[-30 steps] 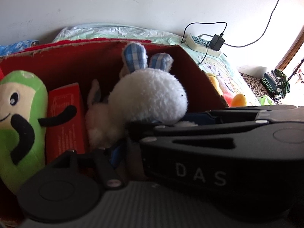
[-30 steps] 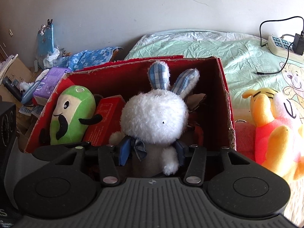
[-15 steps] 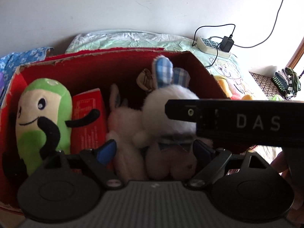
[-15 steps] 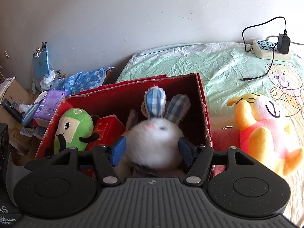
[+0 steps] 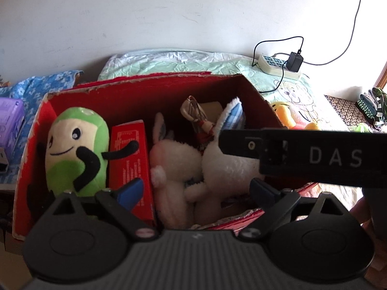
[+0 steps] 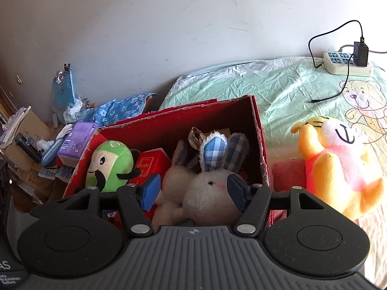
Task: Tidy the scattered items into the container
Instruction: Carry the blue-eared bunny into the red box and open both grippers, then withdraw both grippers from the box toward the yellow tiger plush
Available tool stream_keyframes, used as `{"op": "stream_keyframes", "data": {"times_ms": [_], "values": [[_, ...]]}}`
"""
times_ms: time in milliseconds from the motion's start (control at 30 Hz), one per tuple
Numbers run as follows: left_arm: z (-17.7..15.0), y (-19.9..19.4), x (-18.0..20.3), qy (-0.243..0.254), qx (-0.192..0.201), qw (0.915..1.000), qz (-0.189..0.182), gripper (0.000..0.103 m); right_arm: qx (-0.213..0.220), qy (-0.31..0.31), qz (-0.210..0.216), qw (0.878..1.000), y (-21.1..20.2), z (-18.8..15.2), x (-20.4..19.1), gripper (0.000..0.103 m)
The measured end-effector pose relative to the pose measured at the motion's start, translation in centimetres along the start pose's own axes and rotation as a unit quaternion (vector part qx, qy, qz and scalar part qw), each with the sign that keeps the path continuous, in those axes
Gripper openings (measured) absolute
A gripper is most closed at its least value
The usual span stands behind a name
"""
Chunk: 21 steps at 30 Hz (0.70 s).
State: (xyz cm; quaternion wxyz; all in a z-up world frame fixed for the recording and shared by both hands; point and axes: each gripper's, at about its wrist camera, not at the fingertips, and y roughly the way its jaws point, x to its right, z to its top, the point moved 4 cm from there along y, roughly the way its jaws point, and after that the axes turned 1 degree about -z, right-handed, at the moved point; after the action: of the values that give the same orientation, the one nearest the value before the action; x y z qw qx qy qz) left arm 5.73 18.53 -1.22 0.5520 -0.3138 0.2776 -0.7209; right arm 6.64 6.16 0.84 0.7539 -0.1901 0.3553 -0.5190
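The open red cardboard box point(image 6: 260, 149) stands on the bed's pale green crinkled sheet point(image 6: 278, 89) and holds a row of things. At its left end stands one green and cream plush with black arms point(image 6: 108, 166), upright against the left wall. Just right of it is one red printed carton point(image 6: 151, 163), also upright. Next comes one pinkish-white plush rabbit point(image 5: 174, 159), lying pressed against one fluffy white plush rabbit with blue checked ears point(image 6: 212, 186) at the right end. Behind the two rabbits, toward the far wall, a small beige figure with red thread point(image 5: 196, 116) pokes up; what it is cannot be made out.

Outside the box, just right of its right wall, one yellow and pink plush bear point(image 6: 338, 169) lies on the sheet. One white power strip with a black charger plugged in point(image 6: 348, 62) sits far right by the wall.

The right gripper point(image 6: 193, 191) hangs over the near edge of the box with its blue-padded jaws spread wide; the white rabbit's head lies between them, neither pad pressing it. The left gripper point(image 5: 196, 191) is likewise wide open and empty above the near rim, the two rabbits just beyond its pads. In the left wrist view the right gripper's black body crosses in front of the white rabbit.
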Motion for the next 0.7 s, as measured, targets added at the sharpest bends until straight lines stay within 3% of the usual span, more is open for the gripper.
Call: {"op": "stream_keyframes", "data": {"times_ms": [367,533,700], "values": [[0.0,-1.8,2.5,-0.015,0.024,0.9995,0.012,0.096,0.025,-0.005,0.059,0.998,-4.1,-0.7,2.0,0.065],[0.5,-2.9,6.4,0.009,0.063,0.9979,0.009,0.096,0.060,0.019,0.069,0.996,-7.3,-0.7,5.9,0.066],[0.7,-3.1,11.4,0.058,0.091,0.9940,-0.014,0.096,0.065,0.091,0.050,0.992,-9.3,-1.3,12.1,0.069]]}}
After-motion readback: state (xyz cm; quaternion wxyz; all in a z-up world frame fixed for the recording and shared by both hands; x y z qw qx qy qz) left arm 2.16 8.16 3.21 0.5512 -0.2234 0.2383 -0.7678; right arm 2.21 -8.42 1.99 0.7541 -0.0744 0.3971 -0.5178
